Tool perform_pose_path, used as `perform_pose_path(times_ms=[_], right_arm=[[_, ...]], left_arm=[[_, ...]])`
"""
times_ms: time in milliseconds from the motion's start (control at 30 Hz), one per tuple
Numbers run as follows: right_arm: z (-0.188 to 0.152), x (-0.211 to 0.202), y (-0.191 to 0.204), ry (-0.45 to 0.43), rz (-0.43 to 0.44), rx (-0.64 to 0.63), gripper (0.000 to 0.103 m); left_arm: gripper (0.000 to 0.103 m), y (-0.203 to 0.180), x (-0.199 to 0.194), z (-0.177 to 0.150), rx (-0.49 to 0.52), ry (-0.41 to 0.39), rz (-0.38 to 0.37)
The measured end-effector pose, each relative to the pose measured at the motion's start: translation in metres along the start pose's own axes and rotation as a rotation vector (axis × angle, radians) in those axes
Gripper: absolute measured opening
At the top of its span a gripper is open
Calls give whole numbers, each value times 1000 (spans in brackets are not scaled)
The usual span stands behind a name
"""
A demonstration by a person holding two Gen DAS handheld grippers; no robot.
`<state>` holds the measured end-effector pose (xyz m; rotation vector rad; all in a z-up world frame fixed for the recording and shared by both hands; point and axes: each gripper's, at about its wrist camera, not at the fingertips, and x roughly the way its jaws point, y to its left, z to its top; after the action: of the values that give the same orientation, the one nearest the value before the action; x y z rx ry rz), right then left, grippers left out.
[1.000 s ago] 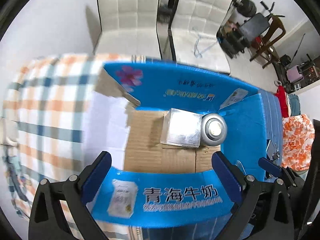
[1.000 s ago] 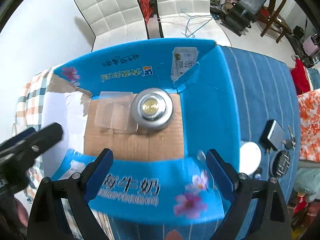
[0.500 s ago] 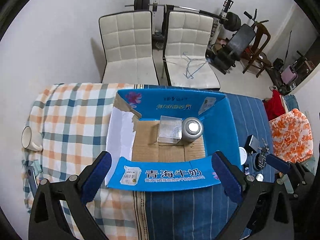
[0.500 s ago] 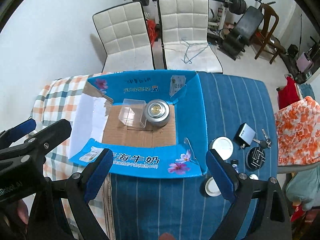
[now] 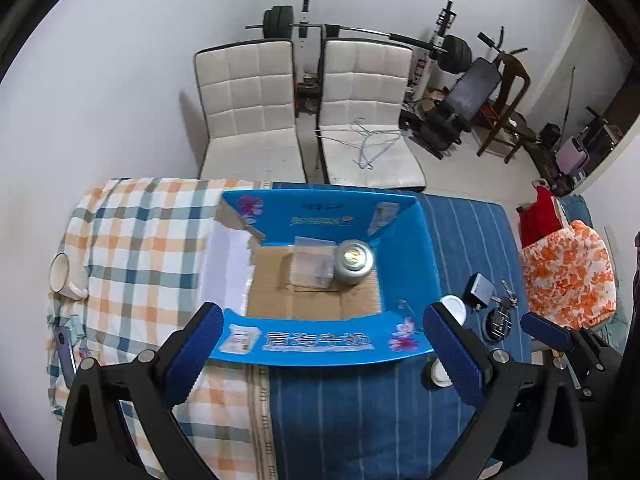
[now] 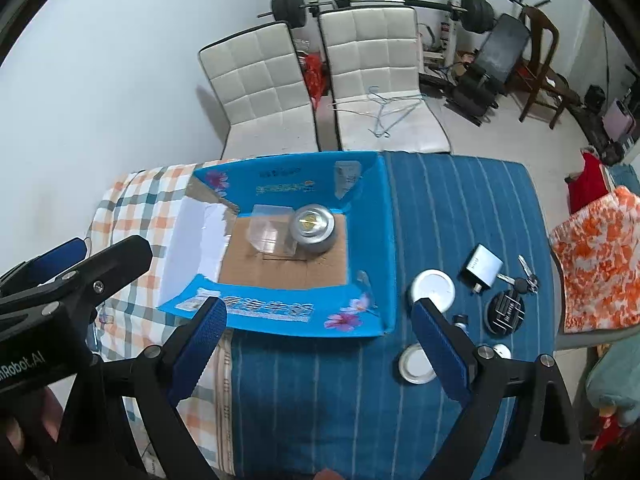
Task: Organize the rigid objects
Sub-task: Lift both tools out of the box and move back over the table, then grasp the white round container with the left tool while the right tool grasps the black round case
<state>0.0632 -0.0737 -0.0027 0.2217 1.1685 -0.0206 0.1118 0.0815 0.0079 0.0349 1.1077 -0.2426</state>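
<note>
An open blue cardboard box (image 5: 404, 240) (image 6: 372, 216) stands on the table. Inside it a clear plastic cube (image 5: 312, 266) (image 6: 270, 230) sits beside a round silver tin (image 5: 354, 262) (image 6: 313, 227). My left gripper (image 5: 324, 354) hovers open and empty, high above the box's near wall. Nothing is held in my right gripper (image 6: 318, 342) either, which is open above the blue cloth near the box's front. Loose on the cloth right of the box lie a white lid (image 6: 433, 290), a second white lid (image 6: 414, 365), a grey charger (image 6: 483, 266), keys (image 6: 524, 276) and a black round disc (image 6: 505, 313).
A white mug (image 5: 64, 276) stands on the plaid cloth at the far left. Two white chairs (image 5: 308, 120) stand behind the table, with gym gear beyond. An orange floral cushion (image 6: 596, 264) lies at the right. The left gripper's body (image 6: 60, 304) fills the lower left of the right wrist view.
Both grippers have pulled up and back from the box, so the whole table now shows. The cube and tin stay inside the box.
</note>
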Motion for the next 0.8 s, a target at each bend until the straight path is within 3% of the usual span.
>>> perform_pose_path(times_ms=[233,367,500,633,800], right_arm=[[-20,3,-120,36,-127,164,96],[-39,24,-205,95,-200,310,96],[-54,65,-271,164,-205,411,96],[-63,108,-311,202,-194,472,96],[-72,163,-330,225,-212,477,96]], left_arm=[[103,-95,41,0,109,54,-111],[103,-161,93,-3,187,151,-160],[103,-221,161,-1,246,269,-148],[103,-257,219,-1,325,373,-72],[102,-254,285,-18,289,550,-3]])
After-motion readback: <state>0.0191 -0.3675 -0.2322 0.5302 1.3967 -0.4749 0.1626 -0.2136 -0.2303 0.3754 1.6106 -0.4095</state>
